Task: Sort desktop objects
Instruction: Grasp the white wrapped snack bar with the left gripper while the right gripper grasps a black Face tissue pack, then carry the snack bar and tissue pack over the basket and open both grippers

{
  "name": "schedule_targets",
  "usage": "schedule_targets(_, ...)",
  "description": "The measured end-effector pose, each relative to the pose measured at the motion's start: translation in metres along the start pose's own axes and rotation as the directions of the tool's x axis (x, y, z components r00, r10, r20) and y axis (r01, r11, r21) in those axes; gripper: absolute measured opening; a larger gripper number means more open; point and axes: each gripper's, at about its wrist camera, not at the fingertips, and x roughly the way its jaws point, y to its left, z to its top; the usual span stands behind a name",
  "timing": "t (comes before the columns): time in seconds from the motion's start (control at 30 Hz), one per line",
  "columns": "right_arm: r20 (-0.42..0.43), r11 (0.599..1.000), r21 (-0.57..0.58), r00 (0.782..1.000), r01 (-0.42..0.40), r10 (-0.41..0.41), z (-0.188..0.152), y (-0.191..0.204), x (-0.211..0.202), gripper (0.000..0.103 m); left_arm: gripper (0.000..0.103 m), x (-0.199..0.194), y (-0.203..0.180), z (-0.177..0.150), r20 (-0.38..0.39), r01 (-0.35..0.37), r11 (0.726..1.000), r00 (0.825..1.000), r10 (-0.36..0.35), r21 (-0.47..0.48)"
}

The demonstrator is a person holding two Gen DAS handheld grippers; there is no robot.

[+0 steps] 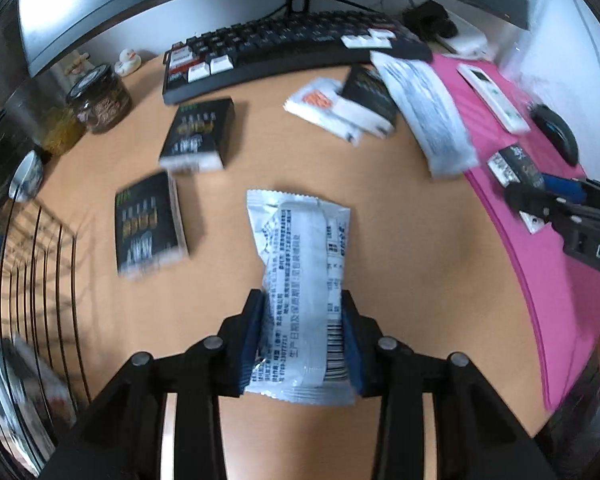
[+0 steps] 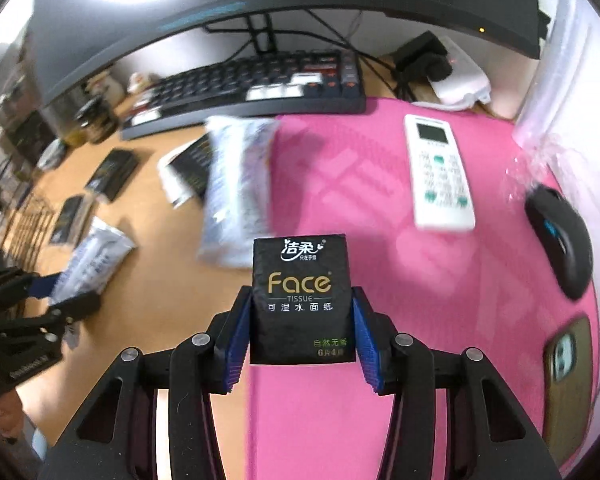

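Blue-padded left gripper (image 1: 303, 336) pinches a crinkled white foil snack packet (image 1: 300, 280) with printed text and a barcode, lifted over the tan wooden desk (image 1: 400, 248). Only the left wrist view shows two black tissue packs (image 1: 150, 226) lying flat on the desk beside a black wire rack (image 1: 36, 280) at the left edge, and glass jars (image 1: 100, 98) behind them. Only the right wrist view shows the right gripper (image 2: 302, 320) clamped on a small black rectangular Face tissue pack (image 2: 302, 300), held above the pink mat (image 2: 360, 208). On that mat lie a white remote control (image 2: 440, 172), a black computer mouse (image 2: 560, 240) and a phone (image 2: 568, 392). A black keyboard (image 2: 260, 84) stands behind, with a long white packet (image 2: 236, 188) straddling the mat's edge
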Motion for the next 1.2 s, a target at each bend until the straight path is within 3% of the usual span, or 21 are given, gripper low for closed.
schedule_targets(0.17, -0.024, 0.999, -0.048, 1.000, 0.007, -0.008, -0.033, 0.031, -0.016, 0.047, 0.040, -0.015, -0.003, -0.029, 0.002, 0.011, 1.000, 1.000, -0.011, -0.024)
schedule_targets(0.33, -0.041, 0.997, -0.074, 0.999, 0.007, -0.010, -0.053, 0.046, -0.016, 0.047, 0.042, -0.019, -0.005, -0.036, 0.018, -0.009, 1.000, 1.000, 0.009, -0.014)
schedule_targets(0.83, -0.035, 0.997, -0.076, 0.999, -0.009, 0.006, -0.050, 0.049, -0.014, 0.047, 0.040, -0.019, -0.001, -0.026, 0.047, -0.030, 1.000, 0.998, 0.030, -0.003)
schedule_targets(1.03, 0.021, 0.996, -0.081, 0.999, -0.035, 0.037, -0.042, 0.062, -0.039, 0.047, 0.040, -0.072, 0.003, -0.027, 0.164, -0.039, 0.999, 0.986, 0.041, -0.015)
schedule_targets(1.2, 0.107, 0.983, -0.143, 0.985, -0.119, 0.135, -0.023, 0.108, -0.081, 0.047, 0.040, -0.141, 0.034, -0.040, 0.291, -0.052, 0.995, 0.954, 0.074, -0.084)
